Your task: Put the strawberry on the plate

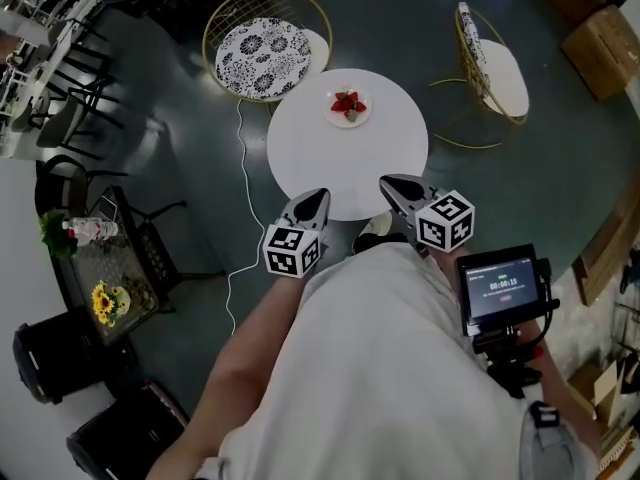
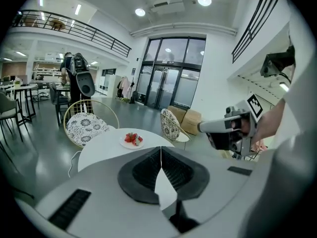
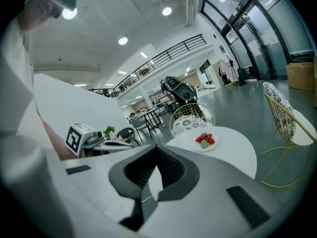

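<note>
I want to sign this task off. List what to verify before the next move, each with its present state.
1. The strawberries lie on the plate: ok.
2. The plate sits fully on the round white table: ok.
3. The left gripper is empty: ok, jaws together, nothing between.
4. The right gripper is empty: ok, jaws together, nothing between.
5. Both grippers are apart from the plate: ok, at the table's near edge.
6. Number of strawberries: cannot tell, too small.

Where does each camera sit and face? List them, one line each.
Head view: on the person's head, looking steeply down at table, plate and strawberries; torso, left gripper, right gripper show.
Left gripper view: on that gripper, facing across the table toward glass doors; shut jaws show.
Right gripper view: likewise, facing the table; shut jaws show.
All three share the plate.
</note>
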Demonstrator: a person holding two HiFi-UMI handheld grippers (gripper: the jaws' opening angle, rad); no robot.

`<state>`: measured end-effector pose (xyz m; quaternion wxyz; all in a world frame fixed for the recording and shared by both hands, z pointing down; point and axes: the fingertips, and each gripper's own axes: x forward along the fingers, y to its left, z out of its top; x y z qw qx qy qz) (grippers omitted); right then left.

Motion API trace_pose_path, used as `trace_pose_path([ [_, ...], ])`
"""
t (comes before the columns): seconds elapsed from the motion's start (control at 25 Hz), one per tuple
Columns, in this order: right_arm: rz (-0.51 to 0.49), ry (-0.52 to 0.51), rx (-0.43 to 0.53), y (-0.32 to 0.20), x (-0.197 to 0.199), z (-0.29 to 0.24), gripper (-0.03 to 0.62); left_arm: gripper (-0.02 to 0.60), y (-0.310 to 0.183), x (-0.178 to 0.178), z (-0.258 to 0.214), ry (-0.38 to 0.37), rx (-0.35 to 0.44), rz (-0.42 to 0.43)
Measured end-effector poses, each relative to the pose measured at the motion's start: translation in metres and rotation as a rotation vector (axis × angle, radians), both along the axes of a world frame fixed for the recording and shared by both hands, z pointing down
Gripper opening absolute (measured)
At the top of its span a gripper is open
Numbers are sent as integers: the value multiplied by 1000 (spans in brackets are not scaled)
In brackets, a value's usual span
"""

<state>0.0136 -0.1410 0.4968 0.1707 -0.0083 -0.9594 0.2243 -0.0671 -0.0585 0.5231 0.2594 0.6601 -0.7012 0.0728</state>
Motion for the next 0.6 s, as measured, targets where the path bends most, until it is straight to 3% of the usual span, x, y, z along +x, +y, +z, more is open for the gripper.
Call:
trace_pose_path([
  [0.6, -9, -7, 5, 0, 18, -2, 8, 11, 0, 21, -7, -16, 10, 1],
])
